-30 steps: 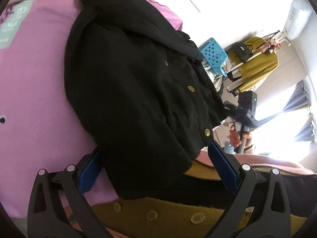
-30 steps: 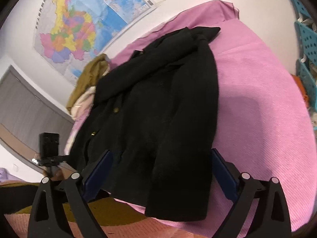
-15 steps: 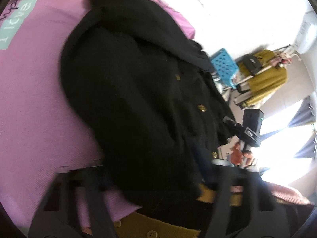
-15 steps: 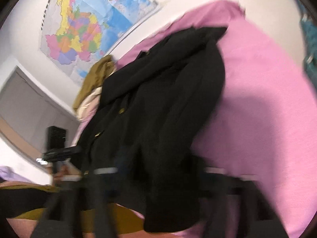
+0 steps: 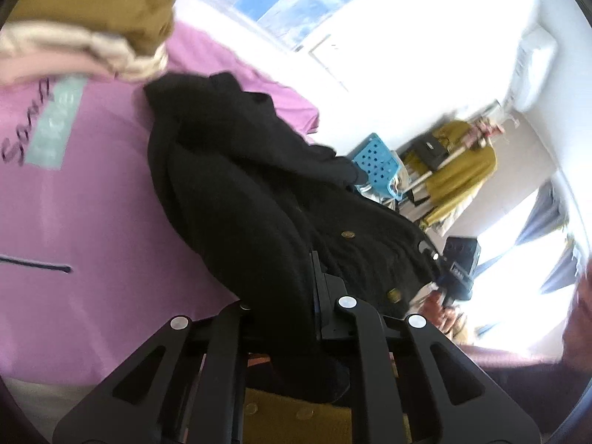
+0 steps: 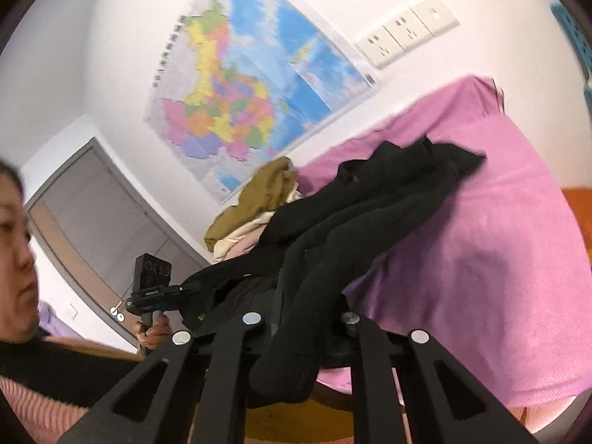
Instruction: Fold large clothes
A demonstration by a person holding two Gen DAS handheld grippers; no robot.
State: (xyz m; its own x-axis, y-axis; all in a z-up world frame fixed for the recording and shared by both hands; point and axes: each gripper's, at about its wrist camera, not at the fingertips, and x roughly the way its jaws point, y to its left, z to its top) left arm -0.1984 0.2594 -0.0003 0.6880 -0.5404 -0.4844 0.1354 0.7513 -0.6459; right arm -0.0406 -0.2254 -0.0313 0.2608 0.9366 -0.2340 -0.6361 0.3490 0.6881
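At six o'clock on pink bed (image 5: 92, 222), both tools, left (image 5: 296, 292) and right (image 6: 292, 307), closing on heavy, floppy black coat (image 5: 236, 192) hem; corner grips suit.

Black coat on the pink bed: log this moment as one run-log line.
task: fold coat | left gripper: closing on black coat hem | right gripper: closing on hem | coat: near edge lifted off pink bed

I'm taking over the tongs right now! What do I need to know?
Left tongs: closing on the near hem of the black coat, cloth between the jaws.
Right tongs: closing on the hem too, cloth draped between the jaws.
The rest of the coat lies on the pink bed cover, collar at the far end.
Done: both hem corners gripped.
Left: carry the hem toward the collar, lay it down, finish folding.
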